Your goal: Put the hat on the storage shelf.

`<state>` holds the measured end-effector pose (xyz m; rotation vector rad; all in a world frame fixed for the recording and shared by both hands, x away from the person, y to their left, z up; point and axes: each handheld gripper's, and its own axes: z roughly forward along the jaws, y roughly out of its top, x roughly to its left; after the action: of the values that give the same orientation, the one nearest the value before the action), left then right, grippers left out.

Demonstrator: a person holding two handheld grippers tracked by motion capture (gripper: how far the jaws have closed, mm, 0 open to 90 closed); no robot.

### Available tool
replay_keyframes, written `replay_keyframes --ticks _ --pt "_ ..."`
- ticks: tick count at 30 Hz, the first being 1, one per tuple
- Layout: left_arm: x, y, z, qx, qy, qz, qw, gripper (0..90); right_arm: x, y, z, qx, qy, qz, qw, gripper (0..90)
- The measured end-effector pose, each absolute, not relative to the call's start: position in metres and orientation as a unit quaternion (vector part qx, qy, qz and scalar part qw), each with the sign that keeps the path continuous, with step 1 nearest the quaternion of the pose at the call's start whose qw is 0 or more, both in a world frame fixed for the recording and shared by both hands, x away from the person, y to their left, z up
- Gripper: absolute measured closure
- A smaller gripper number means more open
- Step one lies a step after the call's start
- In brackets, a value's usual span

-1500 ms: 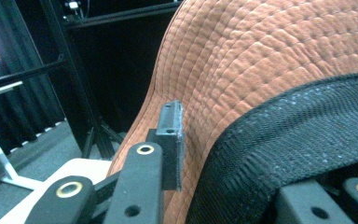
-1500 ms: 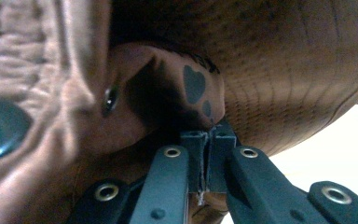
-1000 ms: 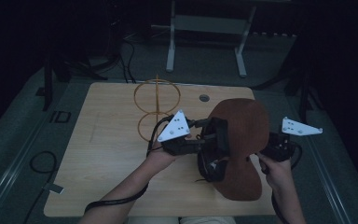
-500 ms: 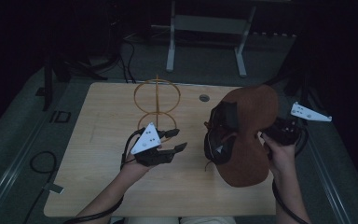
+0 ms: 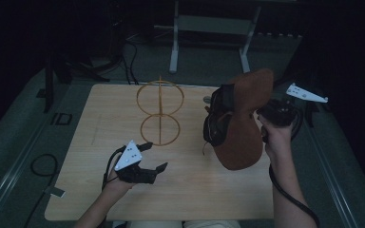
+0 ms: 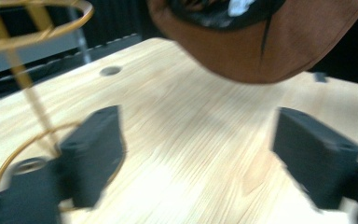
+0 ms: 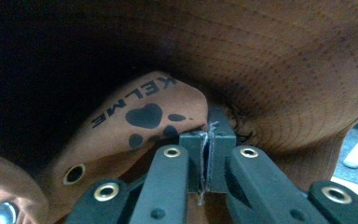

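High view: fixed above near edge, looks fwd & down on whole light wooden counter (image 5: 100, 190). Left gripper view: low, skims counter top, rust-brown fabric hat (image 6: 279, 51) at upper right; both share it. Right gripper view: pressed v. close to hat.

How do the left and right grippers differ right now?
The left gripper has its jaws spread with nothing between them, having just been opening; the right gripper is shut on the brown hat.
The left gripper sits low over the wooden table, near the gold wire stand; the right gripper holds the hat up off the table.
Both have black jaws and are hand-held.
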<state>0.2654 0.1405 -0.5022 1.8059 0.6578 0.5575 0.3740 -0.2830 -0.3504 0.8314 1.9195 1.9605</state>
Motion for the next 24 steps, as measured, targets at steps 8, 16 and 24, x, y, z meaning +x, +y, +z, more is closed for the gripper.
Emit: replay_keyframes --ticks 8,16,24 --pt "0.248 0.19 -0.537 0.749 0.345 0.267 0.499 2.4 0.396 -0.269 -0.352 0.303 0.668 0.665 0.142 87.6" --pt "0.225 0.237 -0.562 0.717 0.402 0.274 0.499 2.4 0.422 -0.249 -0.345 0.311 0.669 0.659 0.146 87.5" --pt "0.212 0.255 -0.569 0.695 0.426 0.284 0.505 2.4 0.451 -0.212 -0.324 0.309 0.679 0.647 0.158 87.6"
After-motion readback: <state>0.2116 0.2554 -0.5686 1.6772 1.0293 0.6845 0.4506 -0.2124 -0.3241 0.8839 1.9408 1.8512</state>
